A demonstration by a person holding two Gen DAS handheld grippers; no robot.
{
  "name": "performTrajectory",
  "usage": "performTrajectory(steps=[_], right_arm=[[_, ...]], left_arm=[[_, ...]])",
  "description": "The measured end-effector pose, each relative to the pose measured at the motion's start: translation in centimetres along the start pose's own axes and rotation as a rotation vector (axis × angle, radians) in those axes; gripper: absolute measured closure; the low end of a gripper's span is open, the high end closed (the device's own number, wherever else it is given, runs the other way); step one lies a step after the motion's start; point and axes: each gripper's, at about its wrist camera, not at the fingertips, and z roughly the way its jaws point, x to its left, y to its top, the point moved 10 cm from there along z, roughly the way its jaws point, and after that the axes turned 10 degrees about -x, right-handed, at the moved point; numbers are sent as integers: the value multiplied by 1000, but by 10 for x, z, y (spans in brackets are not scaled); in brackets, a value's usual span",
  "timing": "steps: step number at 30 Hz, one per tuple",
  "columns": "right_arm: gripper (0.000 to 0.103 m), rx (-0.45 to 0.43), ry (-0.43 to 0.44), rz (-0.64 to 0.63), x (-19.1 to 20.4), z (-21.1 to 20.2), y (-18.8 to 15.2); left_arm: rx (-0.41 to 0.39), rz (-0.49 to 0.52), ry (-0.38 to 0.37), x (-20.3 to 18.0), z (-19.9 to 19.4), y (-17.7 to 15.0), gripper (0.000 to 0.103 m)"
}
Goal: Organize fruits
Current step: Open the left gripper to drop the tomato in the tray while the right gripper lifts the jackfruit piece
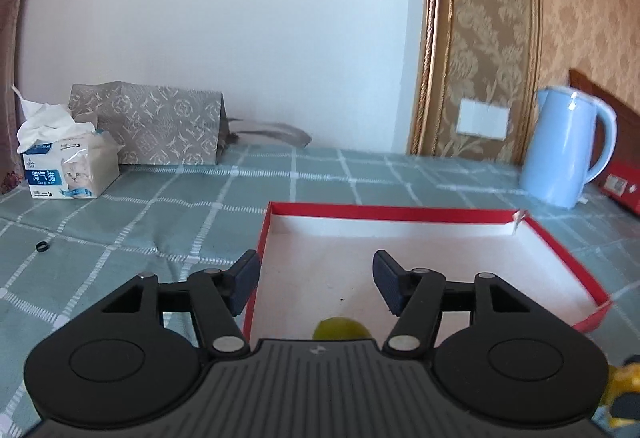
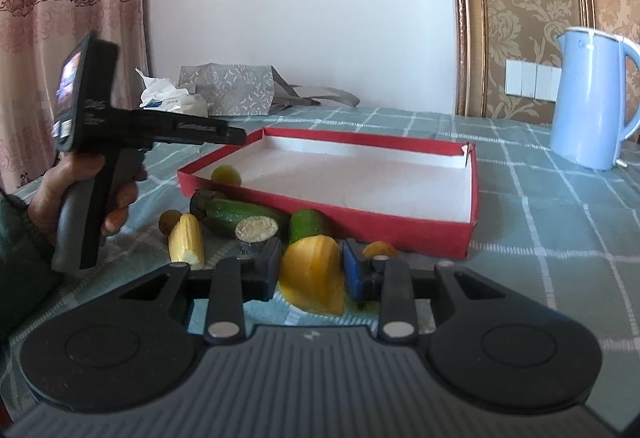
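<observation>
Left gripper (image 1: 316,284) spread, empty, over red box (image 2: 420,228); green fruit (image 2: 226,175) lay inside box's near-left corner. Right gripper (image 2: 309,270) pinched yellow fruit piece (image 2: 314,280) just outside box front wall.

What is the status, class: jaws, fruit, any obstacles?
Left gripper open over the red box, green fruit inside. Right gripper shut on the yellow fruit. Other pieces crowd the box's front wall.

left gripper (image 1: 316,280) jaws apart, right gripper (image 2: 309,270) clamped (fruit)
</observation>
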Motion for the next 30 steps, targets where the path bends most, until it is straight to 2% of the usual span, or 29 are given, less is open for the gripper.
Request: performTrajectory(steps=[4,9,12,15,17,19,21,23,25,28,30], right_arm=[[72,-14,-2,-18,1,-2,7],[74,-28,-10,-15,-2,-3,13],[84,-33,-15,-32,-2,-2,18],[84,-64,-29,-86,-2,4,34],[84,-87,-57,-147,-6,15,48],[84,-65,-60,-159,-11,23,54],[84,-45,-32,-114,-18,19,55],[84,-26,-42,-136,-24,8,51],[84,-9,-53,-169,-29,-6,44],[84,79,-7,-123,-32,-20,24],[83,119,-7,-113,-31,-23,8]], left_arm=[[-28,-16,-1,3,-13,1,30],[0,-22,-2,4,-7,-4,30],[-12,-29,-1,5,-11,-3,30],[-28,-45,3,8,-15,0,24],[-30,-62,-1,11,-16,1,24],[-26,-70,2,13,-15,0,24],[-23,-75,-1,13,-16,0,24],[-26,-85,-13,12,-16,1,24],[-23,-84,-24,9,-17,0,24],[-18,-69,-37,4,-17,-1,24],[-20,-59,-40,2,-18,-1,24]])
